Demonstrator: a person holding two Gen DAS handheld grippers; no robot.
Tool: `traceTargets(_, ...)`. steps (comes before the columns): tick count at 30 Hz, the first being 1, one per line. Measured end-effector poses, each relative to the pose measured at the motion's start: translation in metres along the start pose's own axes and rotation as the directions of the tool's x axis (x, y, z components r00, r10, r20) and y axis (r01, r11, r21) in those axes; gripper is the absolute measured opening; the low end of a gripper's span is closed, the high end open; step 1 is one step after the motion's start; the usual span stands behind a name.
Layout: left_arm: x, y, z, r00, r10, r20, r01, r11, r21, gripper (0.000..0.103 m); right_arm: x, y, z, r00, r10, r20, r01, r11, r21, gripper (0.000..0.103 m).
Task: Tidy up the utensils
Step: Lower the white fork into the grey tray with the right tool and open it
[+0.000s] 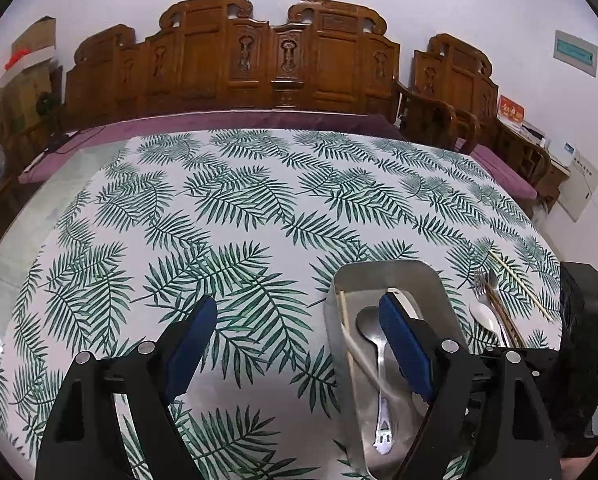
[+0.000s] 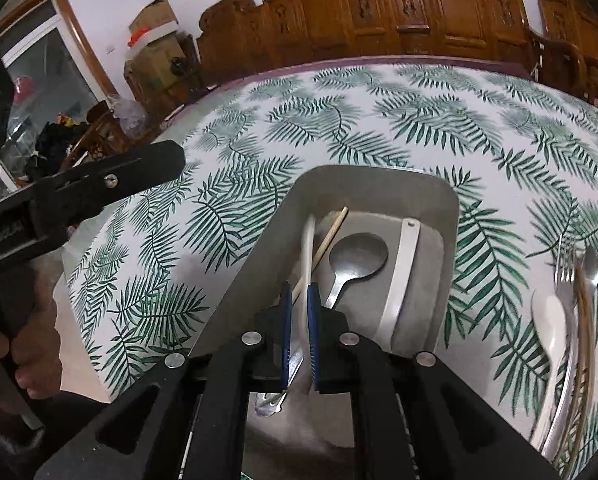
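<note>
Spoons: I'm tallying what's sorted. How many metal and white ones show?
4. In the tray: a metal spoon, a white spoon, another white one in the right gripper. A white spoon lies outside; that pile may hide more.

My right gripper (image 2: 297, 320) pinches a white spoon (image 2: 308, 248) over the metal tray (image 2: 259, 264), beside a steel spoon (image 2: 355, 258).

tray (image 2: 259, 248): steel, holds metal spoon (image 2: 357, 254), 2 white spoons, chopstick (image 2: 327, 236) | your R side: fork (image 2: 565, 276), white spoon (image 2: 551, 328), chopsticks on cloth
</note>
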State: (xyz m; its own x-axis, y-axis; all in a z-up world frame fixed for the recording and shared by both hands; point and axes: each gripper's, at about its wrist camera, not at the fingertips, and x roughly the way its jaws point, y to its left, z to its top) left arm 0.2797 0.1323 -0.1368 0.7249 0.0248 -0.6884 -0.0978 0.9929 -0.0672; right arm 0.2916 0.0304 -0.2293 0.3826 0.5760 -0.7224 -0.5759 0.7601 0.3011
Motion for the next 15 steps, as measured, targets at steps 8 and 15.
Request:
traceTargets(8,-0.006,-0.021,-0.001,0.999,-0.038,0.015,0.038,0.999,0.024,0.079,-0.049,-0.021,-0.002,0.996,-0.068,0.063,0.073,0.995,-0.071,0.011)
traceTargets(15,-0.004,-0.055,-0.003,0.995,-0.098,0.006,0.097,0.994,0.053,0.079,-0.089,-0.071,-0.006,0.977,-0.182,0.11,0.194,0.975,-0.107,0.011)
